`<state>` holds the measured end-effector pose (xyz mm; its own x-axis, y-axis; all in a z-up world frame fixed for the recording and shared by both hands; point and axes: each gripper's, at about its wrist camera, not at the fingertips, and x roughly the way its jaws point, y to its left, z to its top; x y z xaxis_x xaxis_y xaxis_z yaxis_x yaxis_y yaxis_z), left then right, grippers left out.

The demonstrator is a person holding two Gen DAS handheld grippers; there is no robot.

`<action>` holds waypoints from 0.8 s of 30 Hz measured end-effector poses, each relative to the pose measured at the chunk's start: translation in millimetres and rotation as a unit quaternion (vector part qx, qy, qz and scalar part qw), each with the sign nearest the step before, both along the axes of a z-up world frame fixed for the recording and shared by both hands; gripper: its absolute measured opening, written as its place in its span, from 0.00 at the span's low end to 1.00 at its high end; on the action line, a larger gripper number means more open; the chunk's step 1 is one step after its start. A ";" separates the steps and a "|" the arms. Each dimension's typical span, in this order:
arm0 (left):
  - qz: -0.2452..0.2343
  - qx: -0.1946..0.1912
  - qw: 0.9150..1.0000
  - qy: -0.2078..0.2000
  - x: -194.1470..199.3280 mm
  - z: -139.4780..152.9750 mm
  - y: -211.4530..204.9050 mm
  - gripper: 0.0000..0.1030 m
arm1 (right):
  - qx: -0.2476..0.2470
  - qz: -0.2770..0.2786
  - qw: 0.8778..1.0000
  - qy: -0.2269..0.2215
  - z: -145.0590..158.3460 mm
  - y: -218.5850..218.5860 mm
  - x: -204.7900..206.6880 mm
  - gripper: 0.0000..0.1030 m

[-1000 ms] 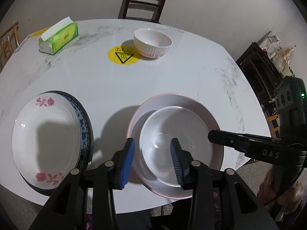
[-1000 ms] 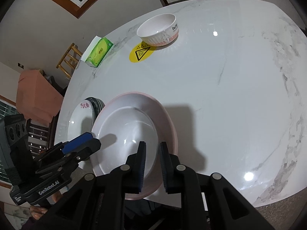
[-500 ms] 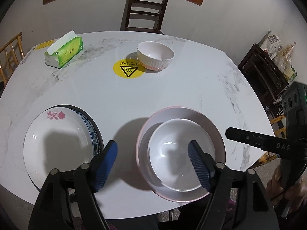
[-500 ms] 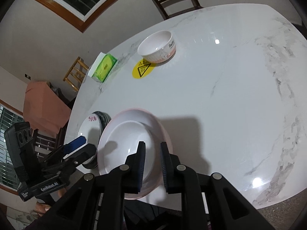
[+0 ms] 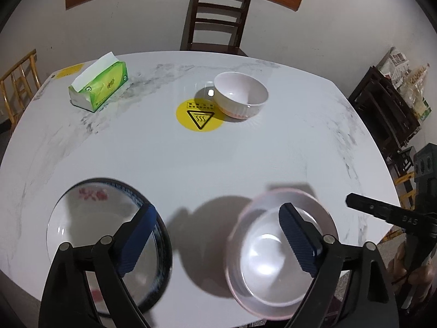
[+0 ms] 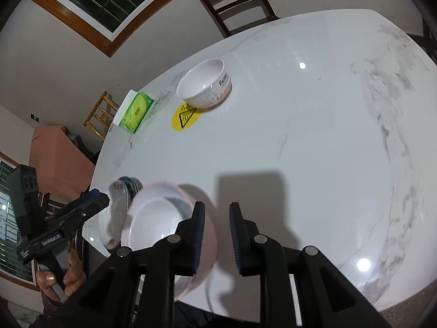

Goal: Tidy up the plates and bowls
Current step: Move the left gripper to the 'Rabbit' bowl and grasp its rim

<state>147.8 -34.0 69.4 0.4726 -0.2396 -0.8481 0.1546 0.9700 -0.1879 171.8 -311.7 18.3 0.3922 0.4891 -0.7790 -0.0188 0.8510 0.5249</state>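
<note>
A pink-rimmed plate point(image 5: 322, 210) with a white bowl point(image 5: 270, 262) nested in it sits at the table's near edge; it also shows in the right wrist view point(image 6: 174, 194). A white flowered plate point(image 5: 82, 227) lies on a dark blue-rimmed plate point(image 5: 165, 248) at the near left. A white ribbed bowl point(image 5: 240, 97) stands far across the table, also in the right wrist view point(image 6: 204, 83). My left gripper point(image 5: 218, 235) is wide open and empty above the near edge. My right gripper point(image 6: 217, 237) is slightly open, empty, just right of the pink plate.
A green tissue box point(image 5: 99, 86) stands at the far left. A yellow warning sticker point(image 5: 199, 116) lies next to the ribbed bowl. A dark wooden chair point(image 5: 215, 22) stands behind the table. Dark shelving point(image 5: 387, 120) is off the right side.
My left gripper opened wide, let go of the white bowl and pulled back. My right gripper opened off the pink plate's rim and drew back. Both views pulled away from the table.
</note>
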 end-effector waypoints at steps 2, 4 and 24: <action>0.002 -0.012 1.000 0.009 12.9 -2.7 5.3 0.87 | 0.000 0.000 1.000 -0.001 1.1 -2.2 10.1 0.19; 0.007 -0.026 0.999 0.021 28.0 -6.9 11.0 0.87 | -0.002 -0.001 1.000 0.001 0.9 -4.9 23.0 0.20; -0.005 -0.072 0.995 0.072 166.1 -43.0 16.0 0.88 | 0.042 -0.004 0.998 0.052 -25.2 -0.7 184.3 0.26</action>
